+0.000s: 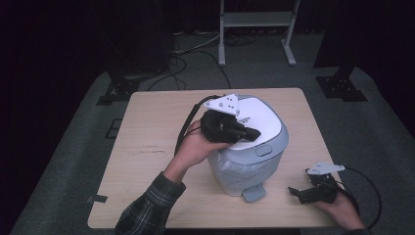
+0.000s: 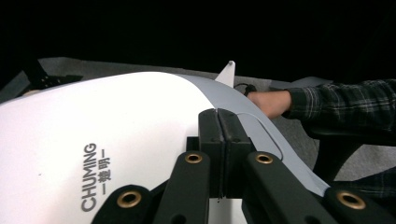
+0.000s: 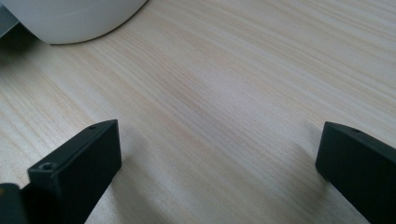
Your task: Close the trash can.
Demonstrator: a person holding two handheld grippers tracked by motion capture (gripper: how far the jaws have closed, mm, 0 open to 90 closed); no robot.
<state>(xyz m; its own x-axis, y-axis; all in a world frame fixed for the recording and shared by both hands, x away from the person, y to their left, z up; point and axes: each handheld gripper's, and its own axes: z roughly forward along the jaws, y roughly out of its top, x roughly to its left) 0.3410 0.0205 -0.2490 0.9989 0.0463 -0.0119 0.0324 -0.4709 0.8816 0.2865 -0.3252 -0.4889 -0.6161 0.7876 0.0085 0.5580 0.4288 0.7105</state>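
Resting on the white lid (image 1: pixel 257 115) of the pedal bin (image 1: pixel 244 171), the left tool (image 1: pixel 252 133) has its 2 jaws pressed fully together with nothing between them; the left gripper view confirms the closed pair lying over the lid near the grey rim (image 2: pixel 261 126). The bin stands upright near the middle of the tabletop (image 1: pixel 147 147), with its lid down and its grey foot pedal (image 1: pixel 253 192) projecting toward the person's edge. The deciding relation is vertical: the lid surface lies directly beneath the left tool's tip, and the grey push tab (image 1: pixel 263 150) on the rim sits just beside that tip, toward the person. Any pressing or prying move therefore appears to belong to the left tool, which is far nearer the lid. The right tool (image 1: pixel 306 192) sits low at the tabletop's right front corner, well apart from the lid, with the pedal nearest to it; its jaws stand wide apart and hold nothing, bare wood (image 3: pixel 224 102) between them and the bin's base (image 3: pixel 70 21) beyond.
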